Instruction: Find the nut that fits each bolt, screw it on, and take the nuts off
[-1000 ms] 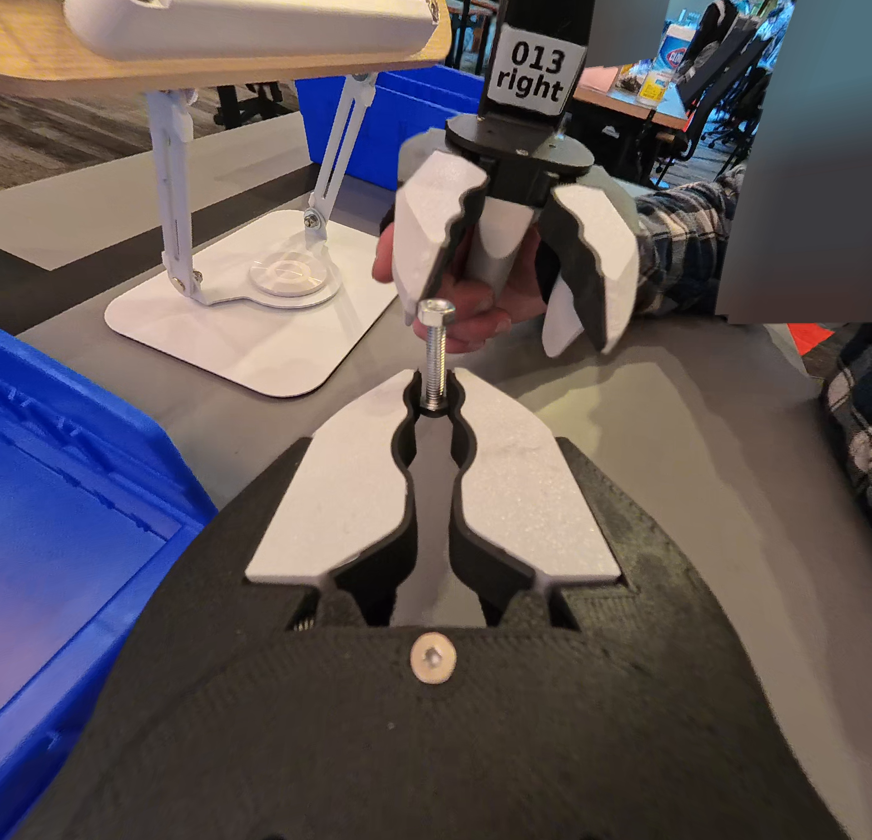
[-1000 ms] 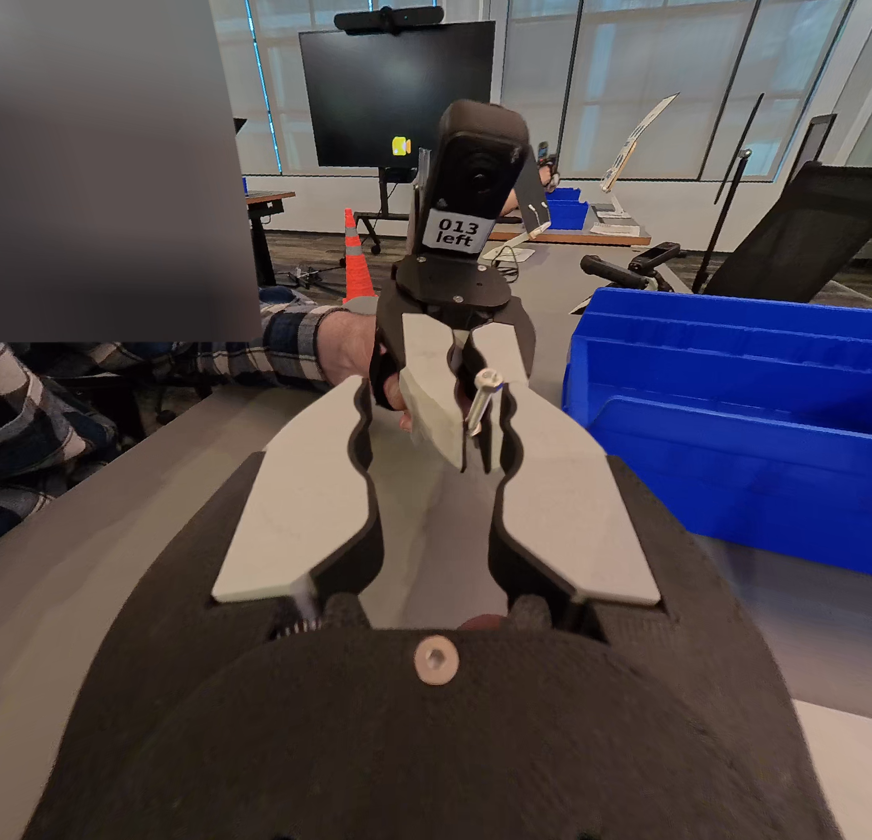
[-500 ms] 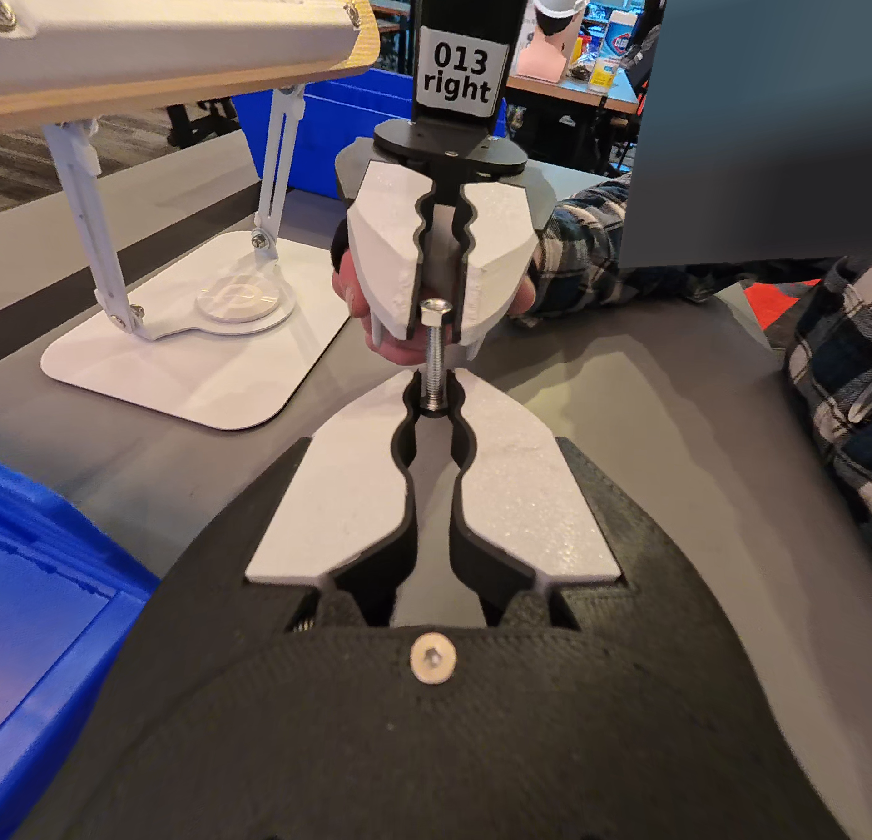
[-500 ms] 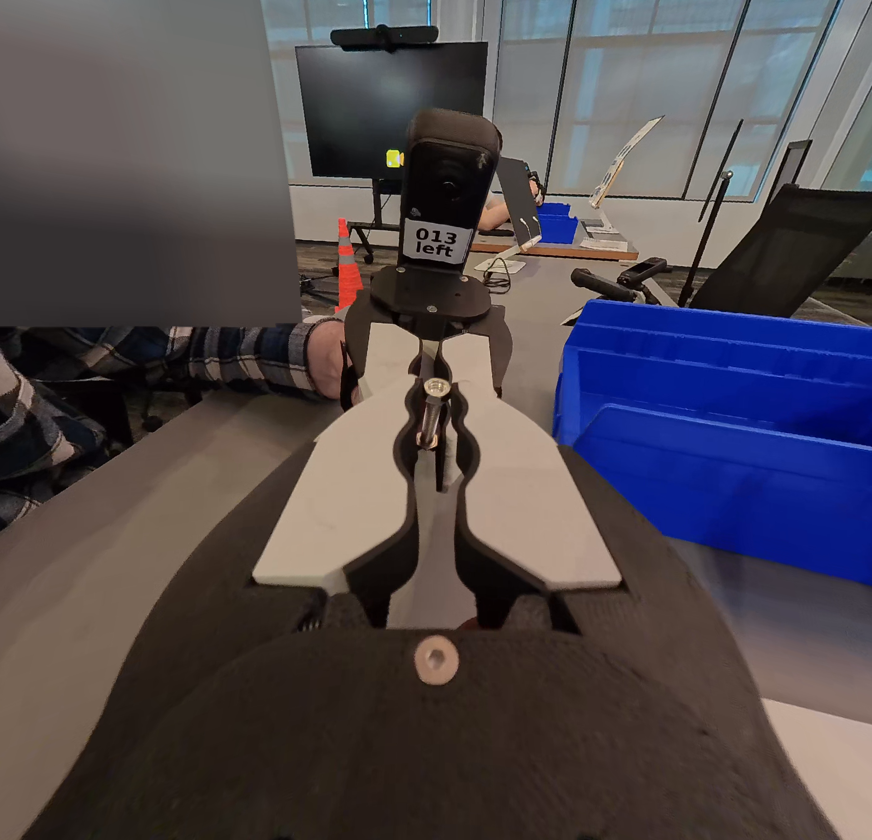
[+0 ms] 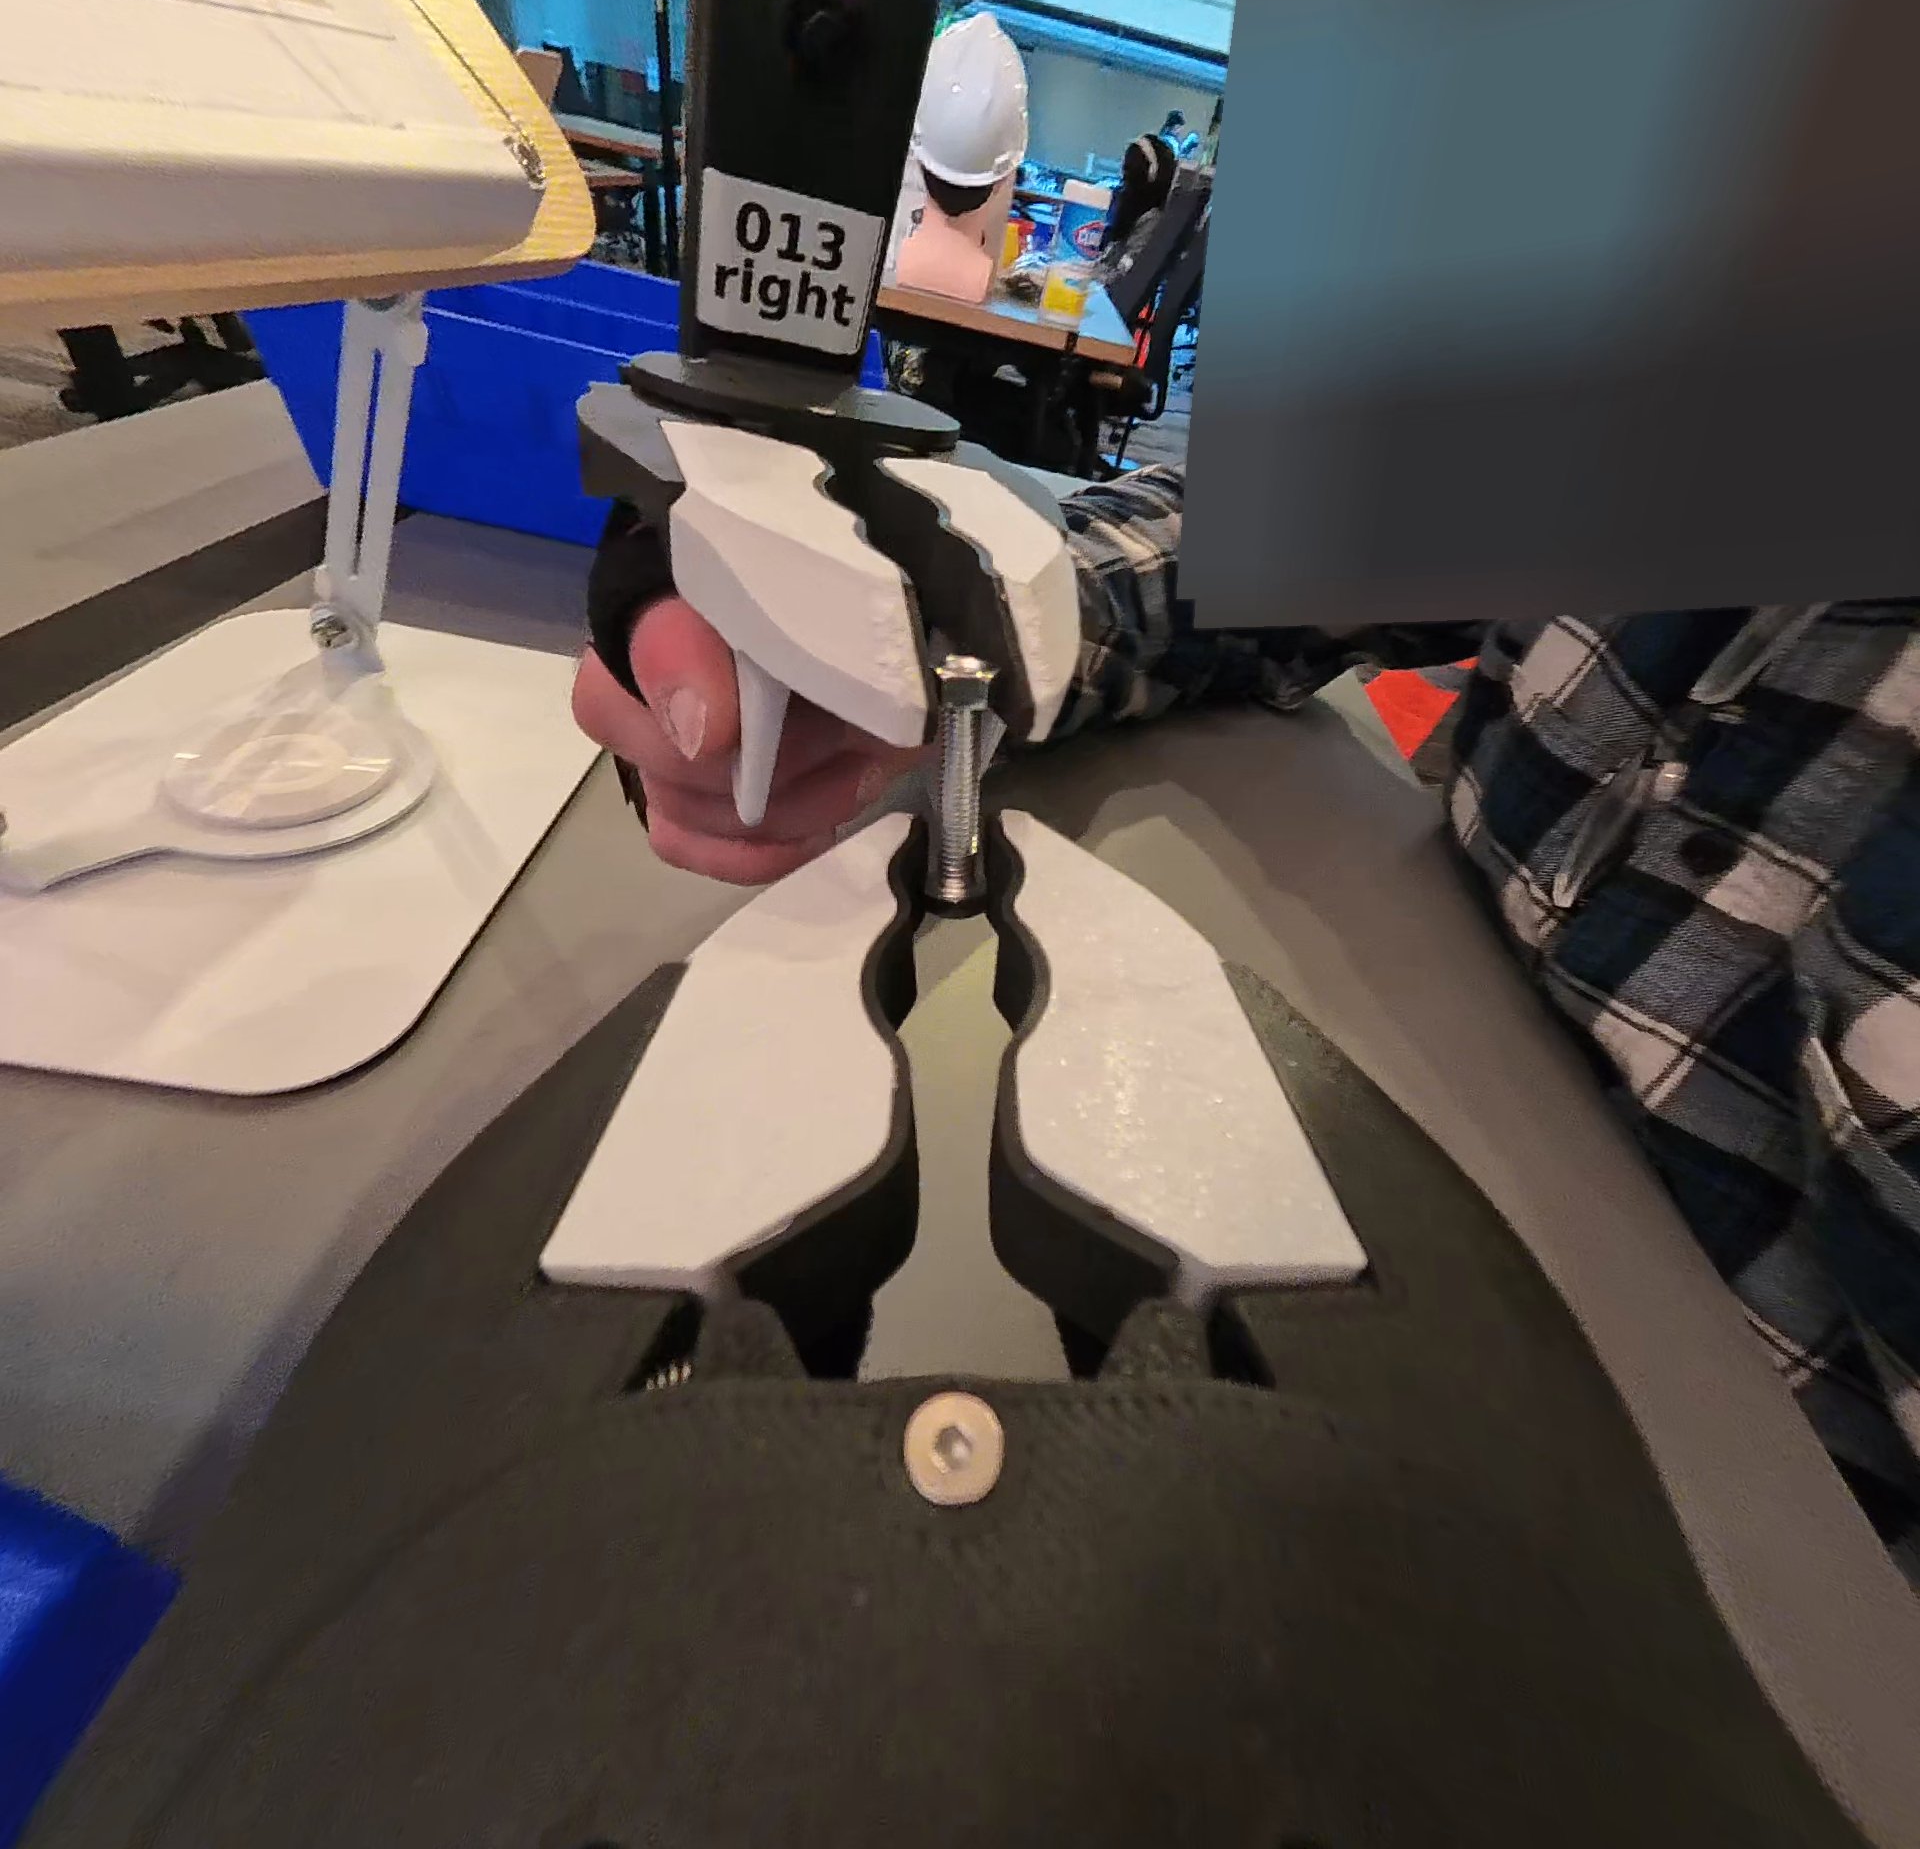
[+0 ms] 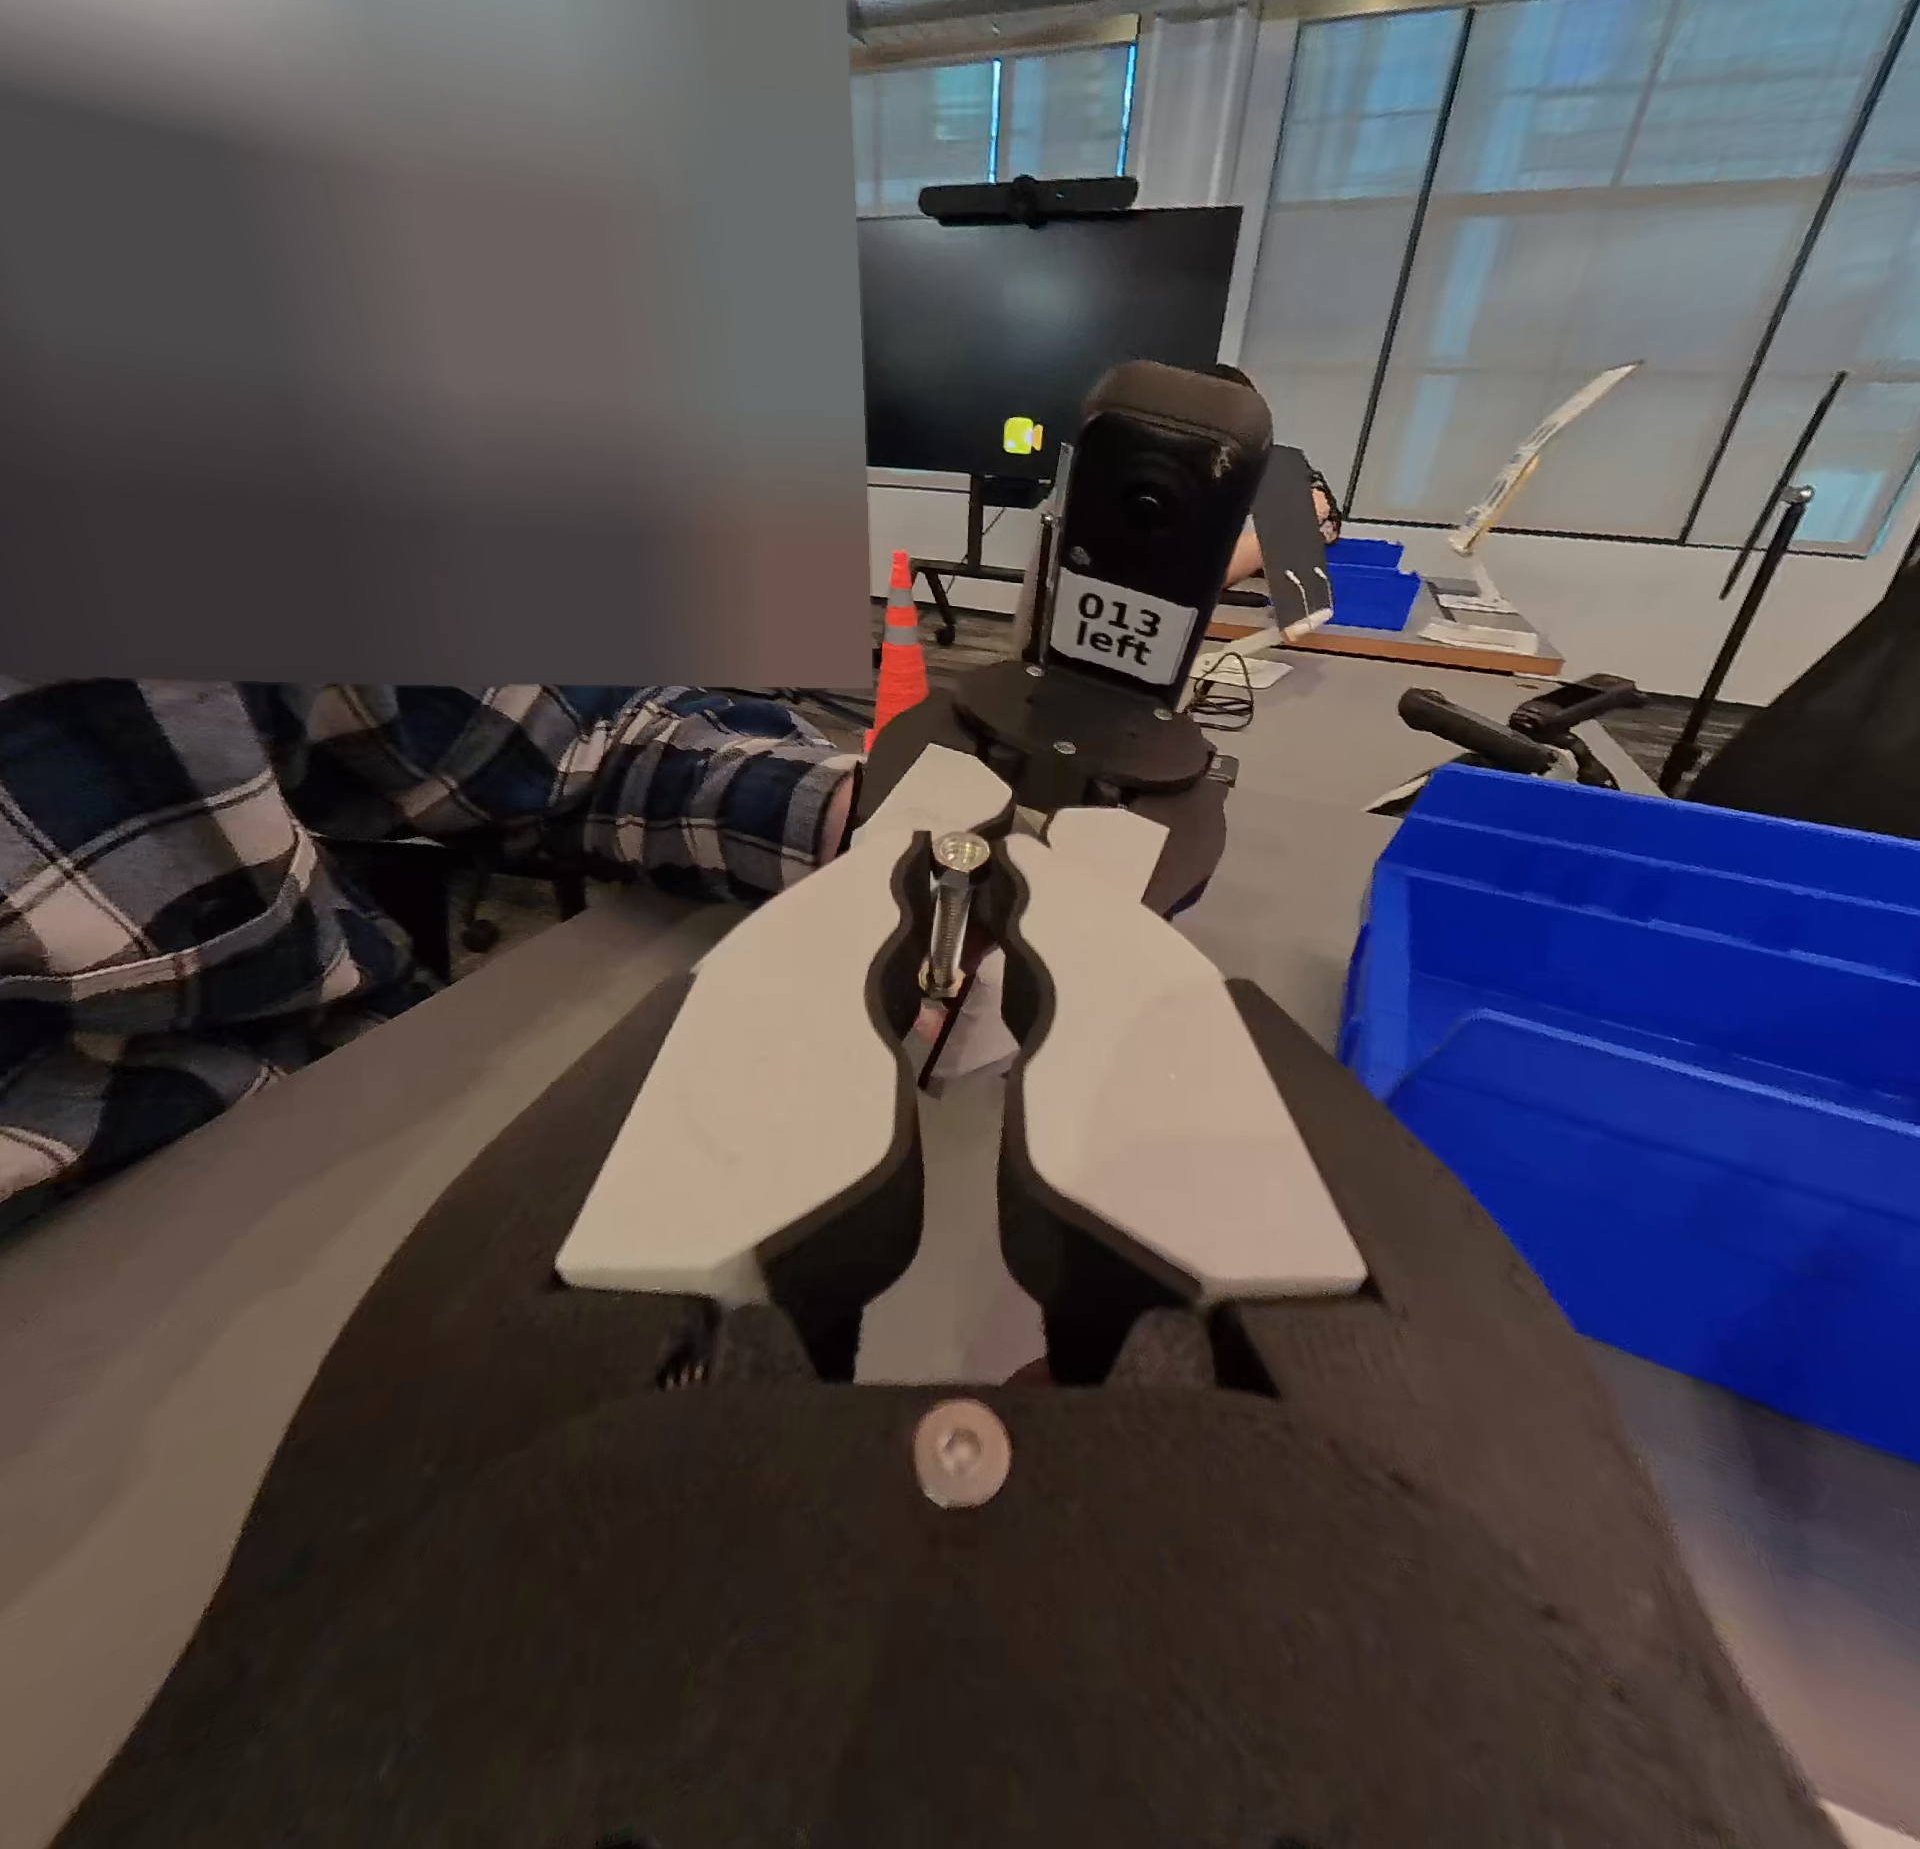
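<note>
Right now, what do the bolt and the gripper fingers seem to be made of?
Bolt: likely steel with a bright plated finish; it glints silver along its threads. Gripper fingers: probably printed plastic, matte white faces with a grainy sparkle over black edges.

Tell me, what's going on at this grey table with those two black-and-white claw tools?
A person in a plaid shirt holds a gripper in each hand. The left gripper clamps the lower end of a silver threaded bolt, holding it upright above the grey table. The right gripper has closed on the bolt's hexagonal head end. A nut appears to sit at the lower end. Blue plastic bins stand nearby.
</note>
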### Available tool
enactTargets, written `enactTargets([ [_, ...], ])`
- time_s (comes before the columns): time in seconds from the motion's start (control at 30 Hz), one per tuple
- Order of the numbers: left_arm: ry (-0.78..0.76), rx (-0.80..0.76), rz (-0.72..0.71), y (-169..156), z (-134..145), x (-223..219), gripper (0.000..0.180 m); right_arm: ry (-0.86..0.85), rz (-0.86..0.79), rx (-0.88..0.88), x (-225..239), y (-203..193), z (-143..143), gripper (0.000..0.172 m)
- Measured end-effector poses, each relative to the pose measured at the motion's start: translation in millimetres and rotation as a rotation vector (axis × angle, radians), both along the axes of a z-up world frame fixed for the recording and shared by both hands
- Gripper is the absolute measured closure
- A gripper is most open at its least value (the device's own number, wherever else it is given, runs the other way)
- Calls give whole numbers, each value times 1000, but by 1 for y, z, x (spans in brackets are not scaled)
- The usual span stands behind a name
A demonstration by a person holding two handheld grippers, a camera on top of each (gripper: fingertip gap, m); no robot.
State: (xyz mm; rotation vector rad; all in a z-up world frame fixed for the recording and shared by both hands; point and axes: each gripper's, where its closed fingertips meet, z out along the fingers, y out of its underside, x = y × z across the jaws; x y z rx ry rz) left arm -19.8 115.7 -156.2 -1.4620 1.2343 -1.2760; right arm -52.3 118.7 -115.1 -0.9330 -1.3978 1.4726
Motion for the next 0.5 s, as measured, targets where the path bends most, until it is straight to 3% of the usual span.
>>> enactTargets([
  [0.17, -11, 7, 0, 0, 1, 2, 171, 13, 15, -25, 0, -2, 1, 161],
  [0.5, 65, 114, 168, 20, -4, -3, 171, -2, -91, -20, -2, 15, -2, 161],
])
